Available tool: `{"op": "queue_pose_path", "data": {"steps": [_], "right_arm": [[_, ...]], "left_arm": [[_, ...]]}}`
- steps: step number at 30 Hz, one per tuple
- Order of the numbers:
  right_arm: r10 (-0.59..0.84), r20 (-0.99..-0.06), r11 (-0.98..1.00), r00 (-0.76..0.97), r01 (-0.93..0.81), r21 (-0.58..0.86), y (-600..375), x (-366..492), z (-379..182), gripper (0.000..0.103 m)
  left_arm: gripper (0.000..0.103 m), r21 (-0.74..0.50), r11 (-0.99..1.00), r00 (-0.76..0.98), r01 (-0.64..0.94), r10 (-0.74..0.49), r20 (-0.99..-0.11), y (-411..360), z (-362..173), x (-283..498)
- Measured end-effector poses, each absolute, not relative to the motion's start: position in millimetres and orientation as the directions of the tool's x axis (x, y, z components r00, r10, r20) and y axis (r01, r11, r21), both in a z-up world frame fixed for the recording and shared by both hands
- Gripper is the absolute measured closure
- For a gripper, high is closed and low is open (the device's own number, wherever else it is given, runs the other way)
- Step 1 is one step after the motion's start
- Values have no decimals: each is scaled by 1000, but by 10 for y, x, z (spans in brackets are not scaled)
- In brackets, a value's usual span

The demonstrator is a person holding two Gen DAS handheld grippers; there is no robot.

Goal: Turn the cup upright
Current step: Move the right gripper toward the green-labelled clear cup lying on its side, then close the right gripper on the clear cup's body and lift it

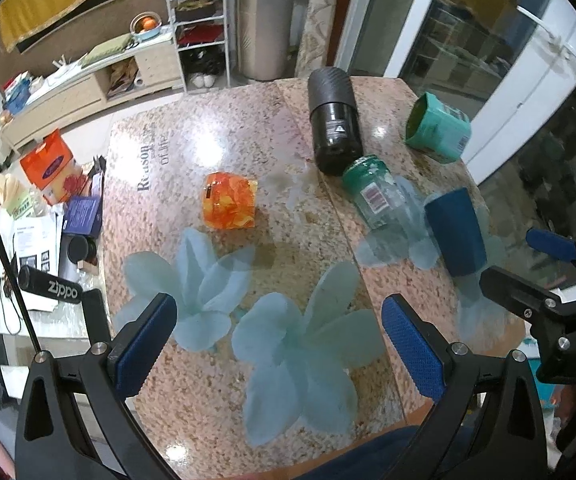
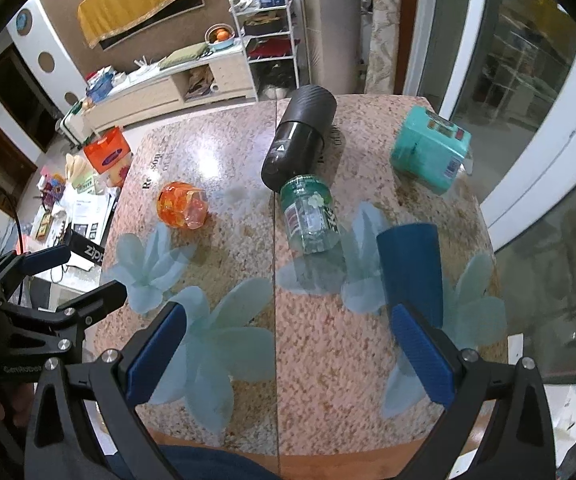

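Note:
A dark blue cup (image 2: 412,268) stands upside down on the speckled table (image 2: 320,340), its wider end on the surface; it also shows in the left wrist view (image 1: 456,236). My right gripper (image 2: 288,356) is open and empty, its right finger (image 2: 420,356) just short of the cup. My left gripper (image 1: 276,348) is open and empty over the table's near edge, left of the cup. The right gripper (image 1: 528,264) shows at the right of the left wrist view, and the left gripper (image 2: 72,276) at the left of the right wrist view.
A black cylinder (image 2: 300,136) and a green-capped clear jar (image 2: 310,216) lie on their sides at mid-table. A teal tub (image 2: 428,148) lies at the far right. An orange glass holder (image 2: 182,204) stands at left. A cluttered lower table (image 1: 36,216) sits left of the table.

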State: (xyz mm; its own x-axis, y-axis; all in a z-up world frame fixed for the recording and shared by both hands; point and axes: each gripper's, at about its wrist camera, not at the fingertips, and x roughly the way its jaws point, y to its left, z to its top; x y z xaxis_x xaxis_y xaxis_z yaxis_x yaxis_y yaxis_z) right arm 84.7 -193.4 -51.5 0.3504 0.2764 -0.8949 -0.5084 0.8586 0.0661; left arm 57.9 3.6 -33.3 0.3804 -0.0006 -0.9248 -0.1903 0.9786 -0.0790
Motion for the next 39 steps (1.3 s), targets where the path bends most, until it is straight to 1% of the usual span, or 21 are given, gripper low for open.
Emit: {"op": "queue_pose_path", "data": {"steps": [1,2,10,19,23,34,39], "right_arm": [[271,-897,854,349,-518,56,-1912,883,-518,0],[261,-916,849,304,-524,69,-1908,934,-556,0],[249,-936,793,248,-607,50,-1728,1297,-681,0],[231,-962,720,142,-690,71,-1505,1679,-948,0],[206,-972,706,116,-705,66,-1417,1833,-1120,0],[134,-989,668,57,-743,48,-1162,2130,-1622,0],[114,-993,682,-4,-727,81,-1091,2240,-1874,0]], "left_arm": [[0,-83,977,378,-199,-2,-926,51,-347,597],[0,-87,975,376,-206,-4,-927,60,-358,615],[0,-91,952,342,-291,15,-939,135,-519,759],[0,-140,914,293,-382,-24,-956,244,-783,852],[0,-155,894,267,-421,-41,-963,291,-931,852],[0,-141,859,194,-491,-50,-980,379,-1313,928],[0,-146,846,176,-512,-63,-982,399,-1472,982]]}}
